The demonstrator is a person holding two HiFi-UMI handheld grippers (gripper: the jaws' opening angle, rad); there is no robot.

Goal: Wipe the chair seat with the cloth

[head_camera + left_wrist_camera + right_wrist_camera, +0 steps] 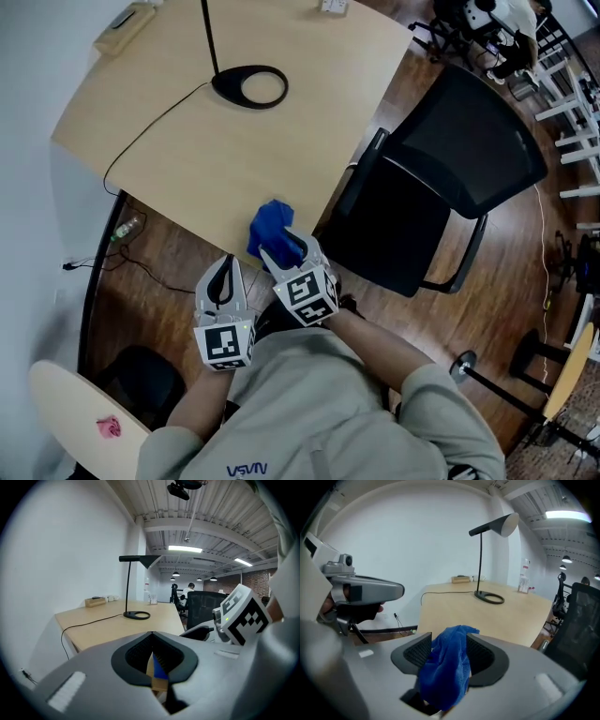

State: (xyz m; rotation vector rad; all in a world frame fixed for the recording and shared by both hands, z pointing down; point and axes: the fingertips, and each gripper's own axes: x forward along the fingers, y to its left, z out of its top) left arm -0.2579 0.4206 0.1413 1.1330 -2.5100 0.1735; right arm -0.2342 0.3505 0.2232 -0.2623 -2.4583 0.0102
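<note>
A blue cloth [270, 228] lies bunched at the near edge of the wooden table [187, 159]. My right gripper [286, 248] is right at it. In the right gripper view the cloth [445, 667] hangs between the spread jaws of that gripper [449, 637], which stand wide and open. My left gripper [225, 264] hovers just left of the cloth, below the table's edge, its jaws meeting at the tips [151, 633] with nothing held. The black office chair has its seat [389, 234] to the right of the table corner and its backrest [469, 141] further right.
A black desk lamp with a ring base [249, 86] stands on the table, and its cable [150, 127] trails to the left edge. A wooden box [127, 23] sits at the far left corner. A plastic bottle [125, 228] lies on the floor. More chairs stand at the right.
</note>
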